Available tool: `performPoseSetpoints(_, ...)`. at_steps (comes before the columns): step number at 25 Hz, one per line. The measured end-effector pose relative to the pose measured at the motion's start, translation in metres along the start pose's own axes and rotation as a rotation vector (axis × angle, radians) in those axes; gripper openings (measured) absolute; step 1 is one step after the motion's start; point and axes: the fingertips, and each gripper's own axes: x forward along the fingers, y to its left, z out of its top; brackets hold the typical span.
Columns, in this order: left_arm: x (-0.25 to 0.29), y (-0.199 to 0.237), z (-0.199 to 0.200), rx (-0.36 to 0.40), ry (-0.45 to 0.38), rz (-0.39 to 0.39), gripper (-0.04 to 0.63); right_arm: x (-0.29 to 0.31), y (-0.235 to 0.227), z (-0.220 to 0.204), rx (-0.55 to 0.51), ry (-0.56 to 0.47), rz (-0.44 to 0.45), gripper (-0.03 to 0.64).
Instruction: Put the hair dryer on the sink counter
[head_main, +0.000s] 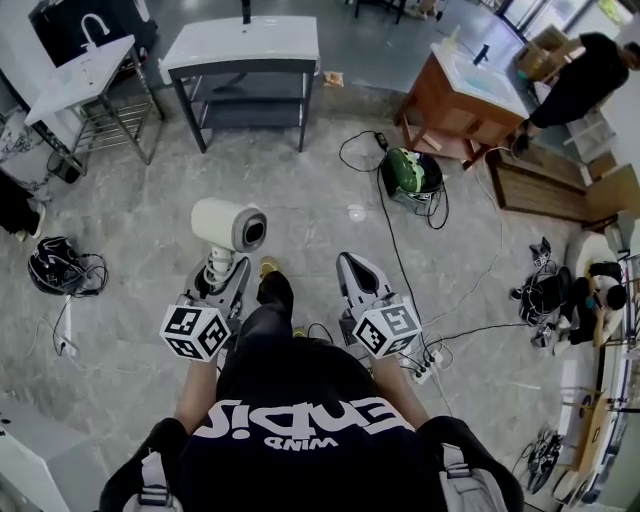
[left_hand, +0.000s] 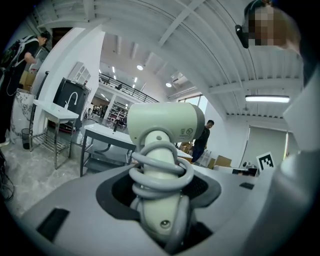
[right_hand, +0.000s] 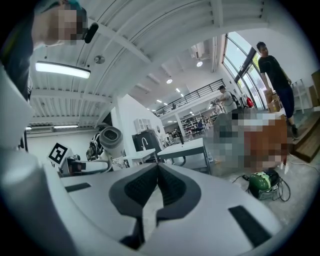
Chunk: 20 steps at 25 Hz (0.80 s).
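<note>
A pale cream hair dryer (head_main: 230, 225) stands upright in my left gripper (head_main: 222, 281), whose jaws are shut on its handle. Its cord is wound round the handle (left_hand: 159, 172) between the dark pads, and the barrel (left_hand: 167, 122) sits above them. My right gripper (head_main: 358, 282) hovers beside it at the same height, shut with nothing in it; its pads (right_hand: 157, 187) meet at the tips. The sink counter (head_main: 243, 42), white-topped on a dark frame, stands ahead across the floor. From the right gripper view the dryer (right_hand: 111, 141) shows at the left.
Another white sink stand (head_main: 82, 72) is at the far left and a wooden vanity (head_main: 465, 95) at the far right. A green device (head_main: 412, 172) with cables lies on the floor ahead right. A power strip (head_main: 425, 365) and a black helmet (head_main: 55, 265) lie nearby. A person (head_main: 585, 75) bends over at the top right.
</note>
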Motion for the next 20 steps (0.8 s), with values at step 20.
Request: performPoseSetpoints(20,0.124,0.052,0.034,-0.007,0.033,-0.030,0.247,0.107,-0.074,0.024,0.019,0.012,-0.047,0.018)
